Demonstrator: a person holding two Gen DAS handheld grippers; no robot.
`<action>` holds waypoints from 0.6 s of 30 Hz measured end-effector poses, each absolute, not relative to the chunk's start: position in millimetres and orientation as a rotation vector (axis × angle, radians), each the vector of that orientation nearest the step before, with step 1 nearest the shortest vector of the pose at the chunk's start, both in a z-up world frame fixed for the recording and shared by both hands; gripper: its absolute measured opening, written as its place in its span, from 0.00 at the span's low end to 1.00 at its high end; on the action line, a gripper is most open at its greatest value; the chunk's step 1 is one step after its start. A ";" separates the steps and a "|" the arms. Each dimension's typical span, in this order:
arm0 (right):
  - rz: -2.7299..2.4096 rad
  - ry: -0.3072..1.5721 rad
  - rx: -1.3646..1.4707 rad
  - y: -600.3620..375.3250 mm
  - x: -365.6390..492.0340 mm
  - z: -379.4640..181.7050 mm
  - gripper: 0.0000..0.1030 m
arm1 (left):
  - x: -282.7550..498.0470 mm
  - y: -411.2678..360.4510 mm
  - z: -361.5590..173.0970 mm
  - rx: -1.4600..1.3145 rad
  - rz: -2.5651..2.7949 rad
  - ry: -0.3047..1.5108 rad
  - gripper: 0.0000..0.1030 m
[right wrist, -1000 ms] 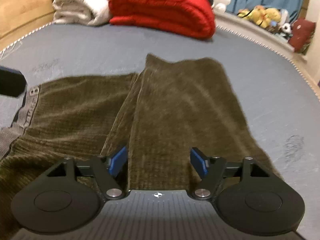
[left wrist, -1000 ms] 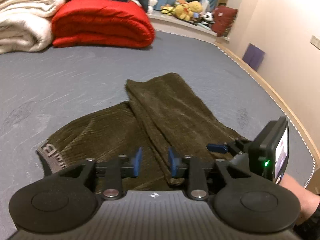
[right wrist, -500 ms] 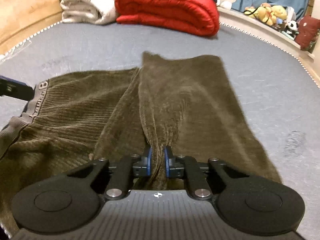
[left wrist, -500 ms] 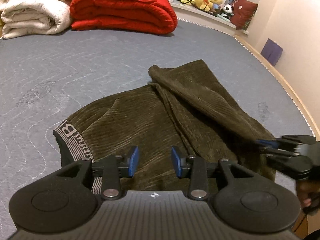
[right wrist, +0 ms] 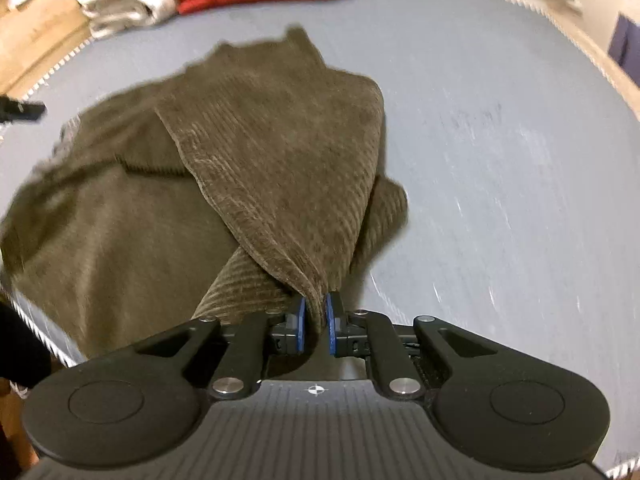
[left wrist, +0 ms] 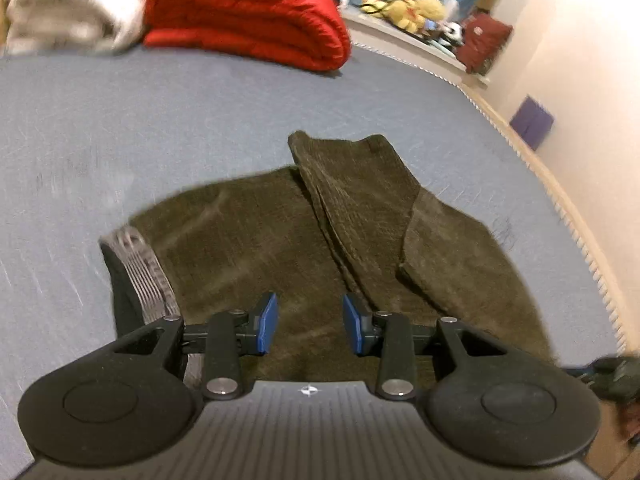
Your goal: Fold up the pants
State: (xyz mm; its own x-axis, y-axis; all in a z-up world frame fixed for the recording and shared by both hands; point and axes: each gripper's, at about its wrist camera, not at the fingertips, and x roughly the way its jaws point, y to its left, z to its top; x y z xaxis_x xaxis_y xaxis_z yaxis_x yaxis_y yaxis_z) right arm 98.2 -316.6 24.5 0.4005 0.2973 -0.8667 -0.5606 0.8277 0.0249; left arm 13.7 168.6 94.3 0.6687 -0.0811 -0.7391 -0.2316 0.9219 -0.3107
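Observation:
Dark olive corduroy pants [left wrist: 248,236] lie on the grey mattress [left wrist: 160,120], with the grey waistband [left wrist: 144,276] at the near left. My left gripper [left wrist: 309,326] is open and empty, just above the waist area. My right gripper [right wrist: 314,320] is shut on the leg end of the pants [right wrist: 280,168] and holds it lifted, so the leg drapes back over the rest. In the left wrist view the leg [left wrist: 360,200] lies doubled over, and the right gripper shows only as a dark blur at the right edge.
A folded red quilt [left wrist: 244,20] and white blankets [left wrist: 68,12] lie at the far end of the mattress. Stuffed toys [left wrist: 408,8] sit on a ledge beyond. The wall [left wrist: 580,80] and the mattress edge run along the right.
My right gripper closed on the leg end, then lifted it and carried it over the pants. My left gripper stayed open near the waistband.

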 end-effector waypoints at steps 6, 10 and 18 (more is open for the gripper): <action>0.492 0.845 -0.238 -300.4 103.9 60.7 0.52 | 12.1 177.3 104.4 -0.507 0.102 0.859 0.48; 0.423 0.708 -0.170 -286.8 113.2 80.6 0.77 | 9.2 177.4 104.3 -0.448 0.117 0.811 0.52; 0.487 0.655 -0.233 -204.0 129.9 45.1 0.78 | 27.4 154.6 86.6 -0.363 0.144 0.854 0.54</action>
State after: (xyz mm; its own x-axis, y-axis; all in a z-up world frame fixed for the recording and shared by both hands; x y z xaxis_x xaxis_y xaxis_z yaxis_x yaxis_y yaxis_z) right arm 129.9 -204.0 45.1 0.6863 0.3586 -0.6327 -0.5022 0.8630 -0.0557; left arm 27.4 154.6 86.6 0.6514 -0.0202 -0.7585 -0.2677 0.9292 -0.2547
